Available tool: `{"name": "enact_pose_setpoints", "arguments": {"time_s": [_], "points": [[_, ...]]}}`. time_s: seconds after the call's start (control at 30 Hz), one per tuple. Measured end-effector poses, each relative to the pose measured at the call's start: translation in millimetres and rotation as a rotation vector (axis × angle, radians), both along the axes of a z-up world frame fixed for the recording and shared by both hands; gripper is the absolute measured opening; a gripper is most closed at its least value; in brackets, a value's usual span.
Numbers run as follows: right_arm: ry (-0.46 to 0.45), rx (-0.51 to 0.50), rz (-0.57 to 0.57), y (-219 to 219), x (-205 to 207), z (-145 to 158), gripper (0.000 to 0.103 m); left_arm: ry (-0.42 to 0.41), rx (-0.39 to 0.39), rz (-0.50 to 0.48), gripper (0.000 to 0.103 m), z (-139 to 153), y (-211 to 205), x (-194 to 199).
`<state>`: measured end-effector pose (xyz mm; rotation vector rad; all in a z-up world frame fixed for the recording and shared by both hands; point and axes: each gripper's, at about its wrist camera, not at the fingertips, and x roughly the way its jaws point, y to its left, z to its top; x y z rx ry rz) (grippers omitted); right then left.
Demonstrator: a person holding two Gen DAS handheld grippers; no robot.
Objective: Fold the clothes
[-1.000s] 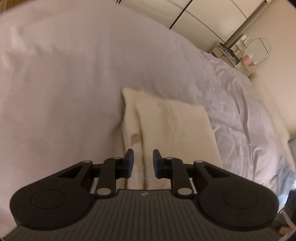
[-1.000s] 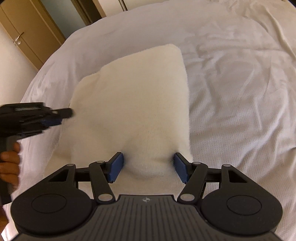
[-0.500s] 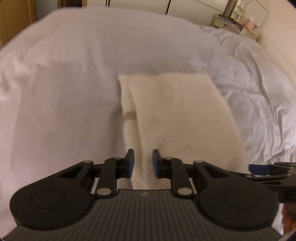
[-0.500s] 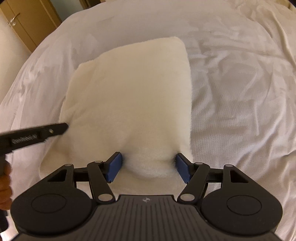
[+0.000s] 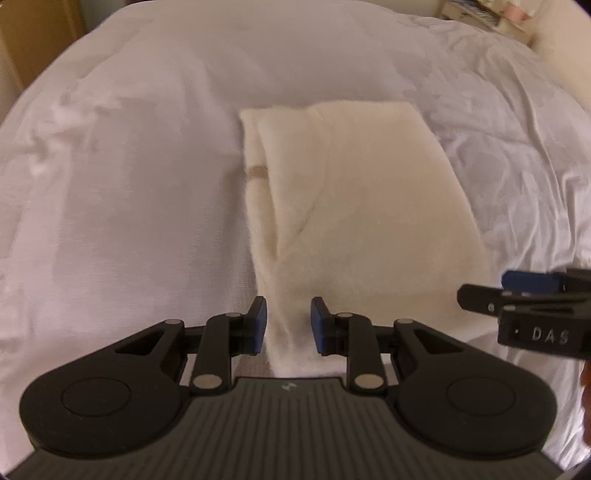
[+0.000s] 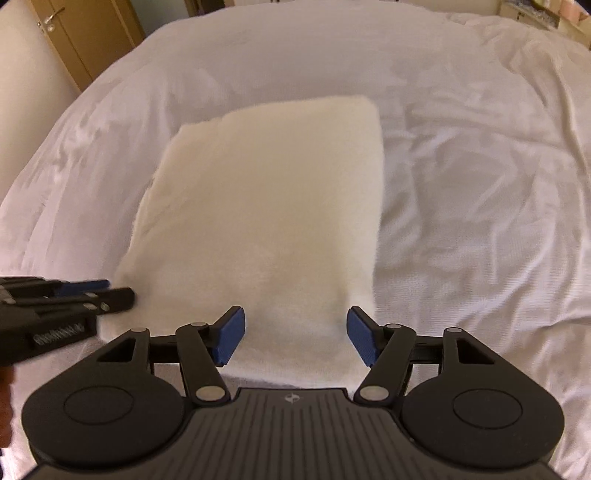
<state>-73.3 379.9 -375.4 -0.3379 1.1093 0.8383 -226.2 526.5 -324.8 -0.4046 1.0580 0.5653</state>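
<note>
A cream fluffy garment [image 5: 354, 206] lies folded into a rectangle on the white bed; it also shows in the right wrist view [image 6: 269, 221]. A narrower layer with a tan label sticks out along its left side. My left gripper [image 5: 289, 324] is open a little and empty, just above the garment's near left edge. My right gripper [image 6: 295, 338] is wide open and empty over the near edge. Each gripper shows from the side in the other's view: the right one [image 5: 517, 291], the left one [image 6: 92, 293].
The white bedspread [image 6: 480, 184] is wrinkled on the right side. Wooden doors [image 6: 74, 40] stand at the far left. A shelf with small items [image 5: 491, 18] is at the far right corner.
Both grippers have pulled back toward the near edge of the garment. The left gripper has swung to face along the garment, and its jaws have opened slightly. The garment has not moved.
</note>
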Motion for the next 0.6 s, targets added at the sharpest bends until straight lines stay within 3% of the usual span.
{"name": "enact_pose_setpoints", "arguments": {"time_s": [0.3, 0.6], "points": [[0.051, 0.047, -0.062, -32, 0, 26, 0.066, 0.173, -0.005, 0.081, 0.023, 19, -18, 0], [0.075, 0.041, -0.102, -54, -7, 39, 0.07, 0.21, -0.006, 0.067, 0.03, 22, -38, -8]]}}
